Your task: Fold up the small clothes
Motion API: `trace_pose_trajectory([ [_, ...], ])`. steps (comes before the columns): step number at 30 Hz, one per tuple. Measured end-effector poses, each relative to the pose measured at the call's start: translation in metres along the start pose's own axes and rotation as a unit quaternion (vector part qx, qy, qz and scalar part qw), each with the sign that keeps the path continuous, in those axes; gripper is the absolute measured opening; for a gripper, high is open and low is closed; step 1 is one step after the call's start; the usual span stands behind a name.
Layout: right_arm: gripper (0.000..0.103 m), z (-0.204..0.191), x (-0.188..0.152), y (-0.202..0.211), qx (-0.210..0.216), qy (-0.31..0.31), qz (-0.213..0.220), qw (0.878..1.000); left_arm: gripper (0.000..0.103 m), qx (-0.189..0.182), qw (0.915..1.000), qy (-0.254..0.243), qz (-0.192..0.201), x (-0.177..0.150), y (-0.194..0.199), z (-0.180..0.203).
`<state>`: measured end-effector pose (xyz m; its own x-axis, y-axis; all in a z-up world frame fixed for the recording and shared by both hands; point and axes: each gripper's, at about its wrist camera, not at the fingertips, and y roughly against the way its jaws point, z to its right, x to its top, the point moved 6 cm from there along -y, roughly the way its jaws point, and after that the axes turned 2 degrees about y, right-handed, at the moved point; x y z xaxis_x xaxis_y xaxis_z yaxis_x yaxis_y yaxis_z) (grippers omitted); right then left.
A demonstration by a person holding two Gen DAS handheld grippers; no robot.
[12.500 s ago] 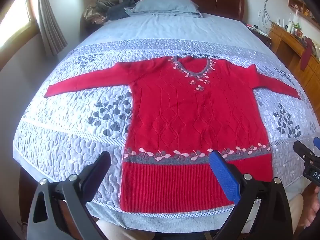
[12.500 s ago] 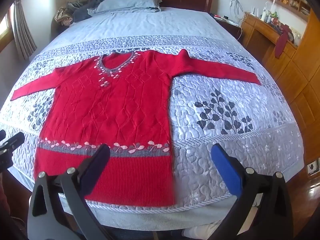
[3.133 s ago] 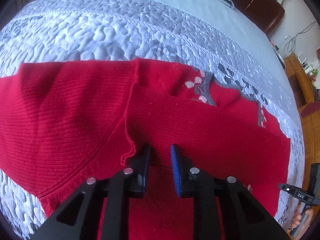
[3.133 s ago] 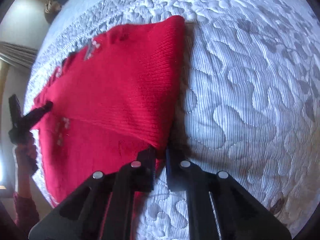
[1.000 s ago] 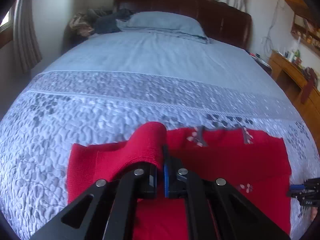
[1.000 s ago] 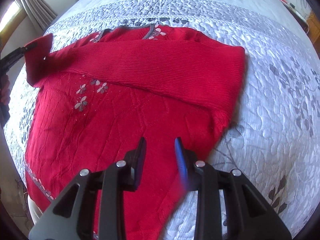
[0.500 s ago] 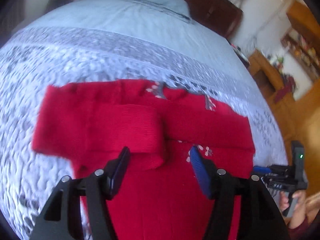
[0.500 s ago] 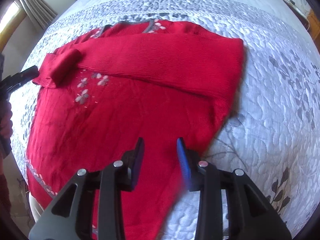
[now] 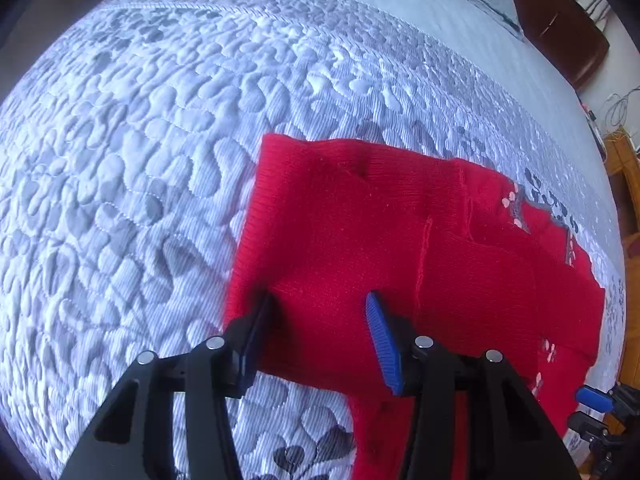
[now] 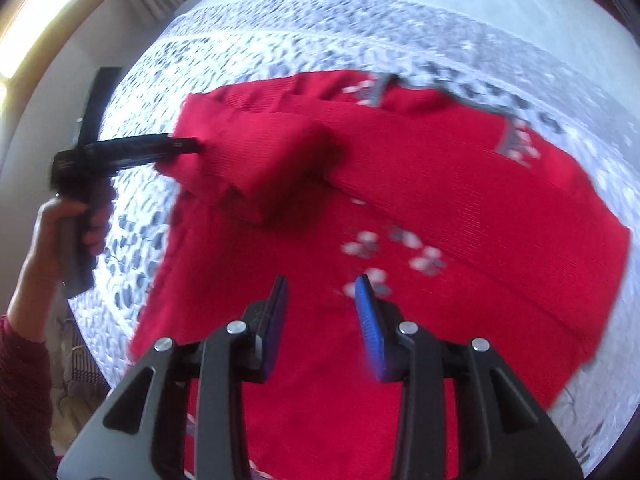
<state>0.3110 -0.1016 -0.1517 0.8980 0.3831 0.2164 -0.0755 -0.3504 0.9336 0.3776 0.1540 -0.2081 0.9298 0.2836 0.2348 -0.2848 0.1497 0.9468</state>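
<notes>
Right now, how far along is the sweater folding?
Done: both sleeves lie folded across the red sweater on the quilt. In hand: nothing. The left gripper is open at the doubled left sleeve; the right gripper hangs open over the body. Left: folding the body up.

The sweater [image 9: 360, 240] is bright red knit, with a grey neckline band [image 10: 514, 140] and little pink-white and grey flower motifs [image 10: 400, 252] across the chest. The quilt [image 9: 140, 140] under it is pale blue-white, stitched in a pebbly pattern with dark grey leaf prints [image 9: 308, 452]. Both tools are black; the left tool [image 9: 320, 320] and right tool [image 10: 322, 292] each carry a blue ribbed pad. The headboard [image 9: 560, 32] is dark reddish brown.
</notes>
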Motion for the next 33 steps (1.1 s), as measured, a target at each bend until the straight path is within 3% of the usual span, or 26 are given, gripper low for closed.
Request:
trace_pose_trajectory([
  [6,0.036,-0.053,0.049,-0.024,0.045,0.018,-0.018,0.999,0.051,-0.021,0.9997,-0.010,-0.009,0.004,-0.003,-0.002],
  [10,0.036,-0.080,0.075,-0.061,0.017,0.037,-0.038,0.998,0.051,-0.054,0.9983,0.010,-0.019,0.005,-0.005,-0.011],
  [15,0.036,-0.090,0.091,-0.092,0.004,0.032,-0.049,0.998,0.051,-0.061,0.9977,0.008,-0.027,0.006,-0.006,-0.012],
  [21,0.051,-0.103,0.106,-0.117,-0.019,0.046,-0.063,0.997,0.051,-0.070,0.9971,0.012,-0.029,0.010,-0.011,-0.010],
  [23,0.051,-0.105,0.108,-0.123,-0.032,0.048,-0.063,0.996,0.051,-0.078,0.9963,0.019,-0.030,0.012,-0.012,-0.012],
  [25,0.047,-0.105,0.109,-0.126,-0.046,0.056,-0.059,0.996,0.051,-0.082,0.9960,0.020,-0.030,0.011,-0.011,-0.014],
  [27,0.025,-0.103,0.109,-0.125,-0.061,0.063,-0.053,0.995,0.051,-0.080,0.9962,0.017,-0.029,0.011,-0.011,-0.014],
  [29,0.007,-0.098,0.107,-0.116,-0.040,0.060,-0.053,0.996,0.052,-0.076,0.9967,0.013,-0.027,0.010,-0.010,-0.013],
  [33,0.004,-0.071,0.100,-0.072,-0.035,0.056,-0.013,0.998,0.052,-0.071,0.9972,0.007,-0.023,0.010,-0.011,-0.012],
])
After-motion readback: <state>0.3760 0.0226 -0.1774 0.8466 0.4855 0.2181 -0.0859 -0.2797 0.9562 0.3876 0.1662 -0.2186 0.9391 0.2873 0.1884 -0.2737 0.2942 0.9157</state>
